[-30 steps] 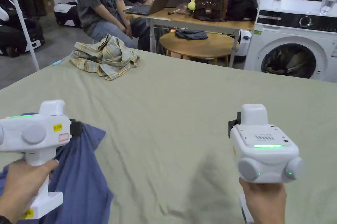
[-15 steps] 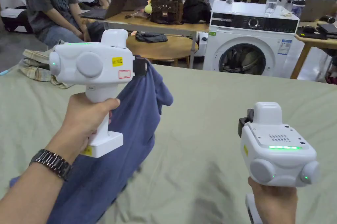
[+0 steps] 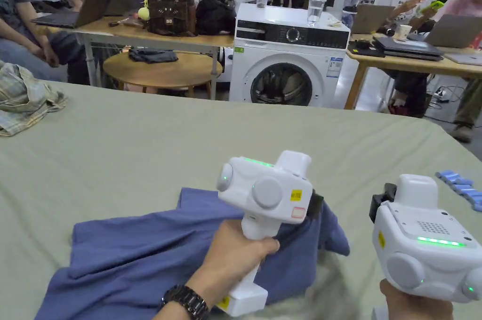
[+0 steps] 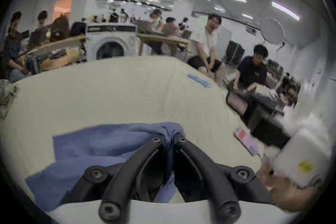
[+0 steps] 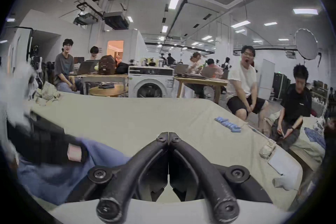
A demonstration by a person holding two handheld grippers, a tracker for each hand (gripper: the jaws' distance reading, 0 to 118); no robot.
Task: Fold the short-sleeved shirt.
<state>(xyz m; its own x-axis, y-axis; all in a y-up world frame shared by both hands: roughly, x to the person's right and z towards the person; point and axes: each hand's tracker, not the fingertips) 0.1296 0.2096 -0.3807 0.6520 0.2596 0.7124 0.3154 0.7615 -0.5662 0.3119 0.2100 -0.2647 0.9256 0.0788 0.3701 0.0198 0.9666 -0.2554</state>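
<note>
A blue short-sleeved shirt (image 3: 141, 250) lies crumpled on the green-covered table (image 3: 188, 147) near the front edge. My left gripper (image 3: 316, 203) is shut on a bunched part of the blue shirt (image 4: 112, 142) at its right end, the cloth pinched between the black jaws. In the left gripper view the gripper (image 4: 169, 140) shows the fabric squeezed in its tips. My right gripper (image 3: 379, 201) hovers just right of the shirt, and in its own view the gripper (image 5: 168, 137) is shut with nothing between the jaws; the shirt (image 5: 54, 169) lies to its left.
A crumpled plaid garment (image 3: 23, 100) sits at the table's far left. A row of blue clips (image 3: 461, 184) lies near the right edge. Behind the table stand a washing machine (image 3: 282, 57), wooden desks and several seated people.
My left gripper has carried the shirt from raised at the left down and to the right, laying it across the table. The head camera has panned right. The right gripper stays shut.
</note>
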